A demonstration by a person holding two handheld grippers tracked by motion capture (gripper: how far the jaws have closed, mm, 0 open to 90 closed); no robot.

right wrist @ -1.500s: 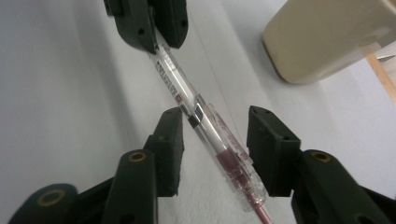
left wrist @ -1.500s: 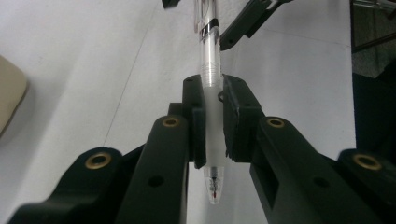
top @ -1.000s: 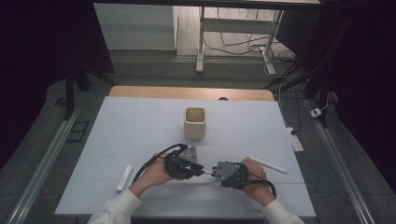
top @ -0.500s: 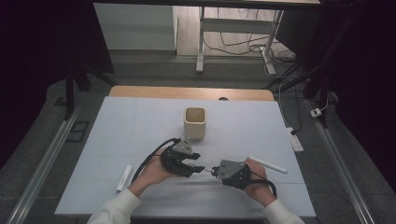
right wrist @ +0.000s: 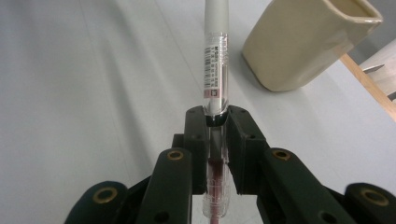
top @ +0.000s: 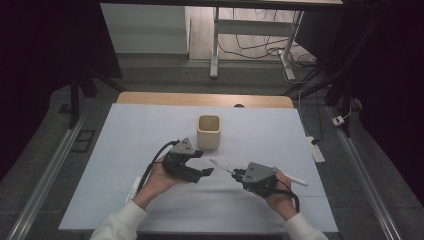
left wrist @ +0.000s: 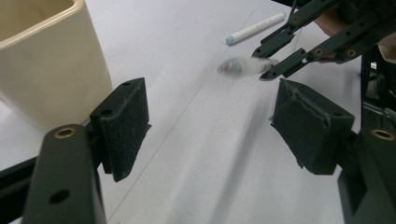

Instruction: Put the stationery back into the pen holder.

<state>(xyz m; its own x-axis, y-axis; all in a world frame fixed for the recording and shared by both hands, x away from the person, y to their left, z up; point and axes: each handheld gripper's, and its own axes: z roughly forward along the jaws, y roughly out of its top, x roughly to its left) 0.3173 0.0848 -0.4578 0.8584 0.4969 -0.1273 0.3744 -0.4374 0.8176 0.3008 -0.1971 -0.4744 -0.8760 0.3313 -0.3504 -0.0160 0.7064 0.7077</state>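
- The work in hand looks like gathering pens into the cup (top: 208, 131); judging by how things lie, it is at an early-to-middle stage.
- The right gripper (top: 237, 174) is clamped on a pen (right wrist: 215, 56), its jaws pressed against the barrel; in the high view the pen juts out to the left and far side, toward the cup, raised off the surface (top: 150, 125).
- The left gripper (top: 205, 172) has its jaws spread wide with nothing between them; it sits just left of the pen's tip, near the cup.
- Not yet done: the held pen is outside the cup, and I cannot tell whether the cup holds anything.
- Two more pens lie on the surface: one at the near left (top: 133, 186) beside the left forearm, one at the right (top: 298, 180) by the right hand. Both appear to be left to collect.
- The cup is cream-coloured, squarish with rounded corners and a thick smooth rim, probably glazed ceramic; it stands upright.
- The held pen has a clear plastic barrel with a printed label, a dark reddish core inside, and an opaque pale upper section.
- The gripper pads (left wrist: 125, 122) are black, rubbery and worn, with rough, chipped edges.
- The surface is a matte pale sheet, with a wooden edge at the far side.
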